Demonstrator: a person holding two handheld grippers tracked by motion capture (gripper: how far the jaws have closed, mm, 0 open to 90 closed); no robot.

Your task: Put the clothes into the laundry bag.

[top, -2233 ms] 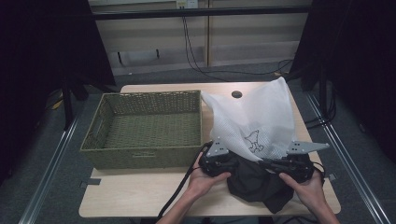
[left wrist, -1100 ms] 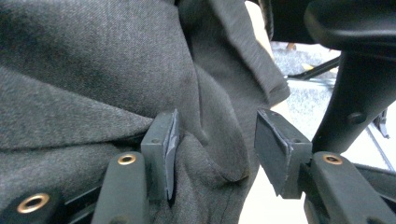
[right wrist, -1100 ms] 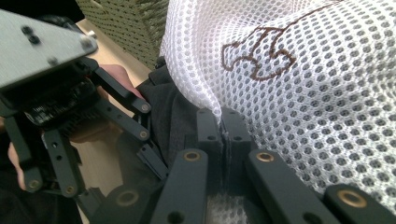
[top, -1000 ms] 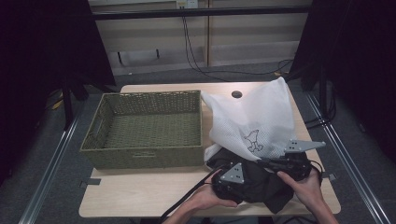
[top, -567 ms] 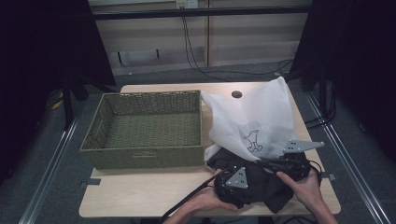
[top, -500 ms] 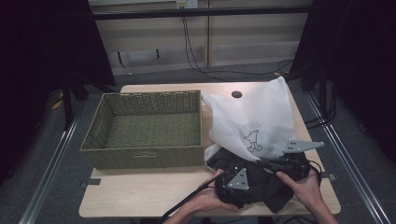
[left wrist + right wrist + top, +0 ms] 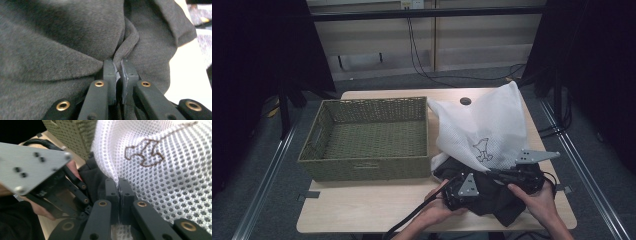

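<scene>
Lying at the near right of the pale wooden desk (image 7: 377, 210), just right of the empty green woven basket (image 7: 367, 142): white mesh laundry bag (image 7: 484, 127), long axis running away from the near edge, closed far corner pointing toward the back, open mouth toward the person. Spilling from that mouth, a crumpled dark grey fleece garment (image 7: 492, 197) (soft, thickly folded). Showing a small brown embroidered figure (image 7: 143, 151) on the mesh; no readable writing. Left hand-held gripper (image 7: 118, 75) pressed together, pinching a fold of the garment. Right hand-held gripper (image 7: 119, 192) pressed together, pinching the bag's mesh edge.
</scene>
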